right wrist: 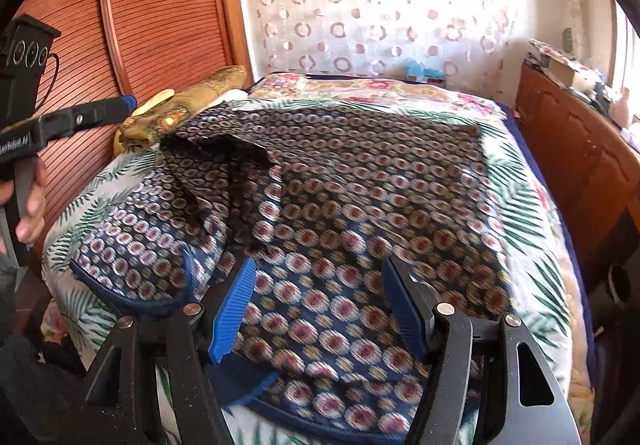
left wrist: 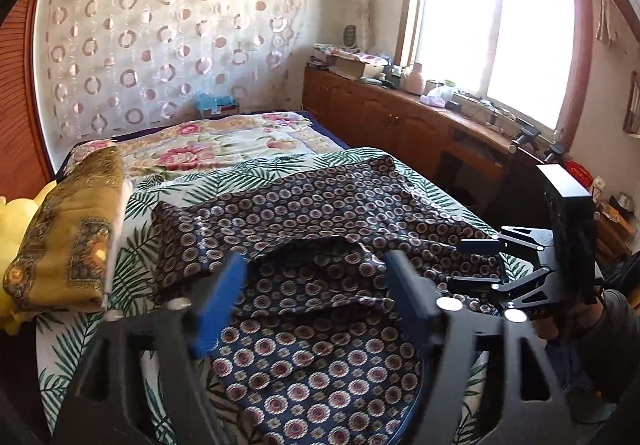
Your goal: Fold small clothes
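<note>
On the bed, over a palm-leaf sheet, lies the garment, dark blue with rings of red and cream. It spreads from the near edge toward 12 o'clock in both views, with one flap folded over itself near the middle and a bound hem curving along the near side.

At 6 o'clock in the left wrist view the left gripper stands above the cloth with its blue pads well apart and nothing between them. At 3 o'clock in that view the right gripper reaches in from the side, its fingers apart over the garment's right edge. In its own view the right gripper sits low over the hem, pads spread, the cloth lying under and between them without being pinched.

At 9 o'clock in the right wrist view the left gripper shows side-on, with a hand around its handle.

At 9 o'clock in the left view a folded ochre cloth rests at the bed's edge. A floral quilt covers the far half. At 2 o'clock a wooden surface under the window carries a cardboard box; whether it holds anything I cannot tell.
</note>
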`<state>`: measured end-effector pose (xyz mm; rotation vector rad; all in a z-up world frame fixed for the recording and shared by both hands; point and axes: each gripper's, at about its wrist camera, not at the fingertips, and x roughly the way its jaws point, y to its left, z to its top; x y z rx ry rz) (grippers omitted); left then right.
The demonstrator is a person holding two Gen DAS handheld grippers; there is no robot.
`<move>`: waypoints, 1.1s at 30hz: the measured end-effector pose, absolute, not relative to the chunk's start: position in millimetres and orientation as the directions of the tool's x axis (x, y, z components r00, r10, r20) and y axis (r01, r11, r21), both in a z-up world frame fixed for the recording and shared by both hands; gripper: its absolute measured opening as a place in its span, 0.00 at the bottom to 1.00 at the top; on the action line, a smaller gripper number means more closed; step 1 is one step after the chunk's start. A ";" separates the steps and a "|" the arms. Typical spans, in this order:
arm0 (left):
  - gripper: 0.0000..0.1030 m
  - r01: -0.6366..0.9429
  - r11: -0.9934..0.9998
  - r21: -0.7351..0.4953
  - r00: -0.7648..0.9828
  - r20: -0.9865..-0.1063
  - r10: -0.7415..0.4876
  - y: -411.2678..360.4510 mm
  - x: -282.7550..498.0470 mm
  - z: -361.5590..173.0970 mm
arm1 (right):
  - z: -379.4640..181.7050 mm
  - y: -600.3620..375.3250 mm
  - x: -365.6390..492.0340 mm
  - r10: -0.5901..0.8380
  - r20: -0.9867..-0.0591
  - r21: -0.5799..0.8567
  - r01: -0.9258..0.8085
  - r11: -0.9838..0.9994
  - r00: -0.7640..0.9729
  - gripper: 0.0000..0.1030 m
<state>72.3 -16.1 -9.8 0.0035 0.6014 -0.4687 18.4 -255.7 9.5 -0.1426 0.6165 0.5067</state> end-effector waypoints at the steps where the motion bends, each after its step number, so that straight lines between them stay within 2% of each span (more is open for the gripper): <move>1: 0.78 0.416 0.899 -0.137 0.727 -0.543 -0.420 -12.4 71.6 -11.2 | 11.1 -251.2 25.1 0.418 -0.589 0.016 -0.507 0.862 0.692 0.66; 13: 0.78 0.295 0.946 -0.134 0.774 -0.547 -0.319 27.8 63.4 -26.2 | -2.7 -182.4 80.6 0.489 -0.664 0.036 -0.629 0.777 0.566 0.66; 18: 0.79 0.267 0.953 -0.144 0.777 -0.553 -0.301 39.0 62.7 -32.9 | -13.1 -171.0 98.2 0.450 -0.704 0.019 -0.619 0.785 0.550 0.66; 24: 0.78 0.247 0.958 -0.144 0.779 -0.559 -0.285 44.6 62.7 -38.1 | -18.5 -157.0 106.5 0.398 -0.706 -0.050 -0.601 0.798 0.587 0.66; 28: 0.78 0.245 0.959 -0.141 0.780 -0.559 -0.282 45.7 63.7 -38.9 | -21.7 -153.7 112.3 0.395 -0.709 -0.042 -0.594 0.803 0.584 0.66; 30: 0.78 0.246 0.959 -0.139 0.779 -0.560 -0.281 45.4 63.3 -39.3 | -21.9 -151.8 113.9 0.403 -0.707 -0.037 -0.599 0.800 0.581 0.58; 31: 0.79 0.246 0.959 -0.138 0.779 -0.561 -0.280 45.4 63.6 -39.8 | -21.1 -153.4 114.6 0.419 -0.707 -0.024 -0.611 0.791 0.570 0.42; 32: 0.78 0.246 0.959 -0.137 0.779 -0.561 -0.280 45.5 63.5 -40.2 | -20.8 -152.6 113.9 0.440 -0.702 -0.010 -0.626 0.780 0.559 0.31; 33: 0.79 0.247 0.959 -0.137 0.779 -0.561 -0.280 45.5 62.7 -41.1 | -18.6 -154.1 111.8 0.464 -0.695 0.004 -0.642 0.767 0.550 0.06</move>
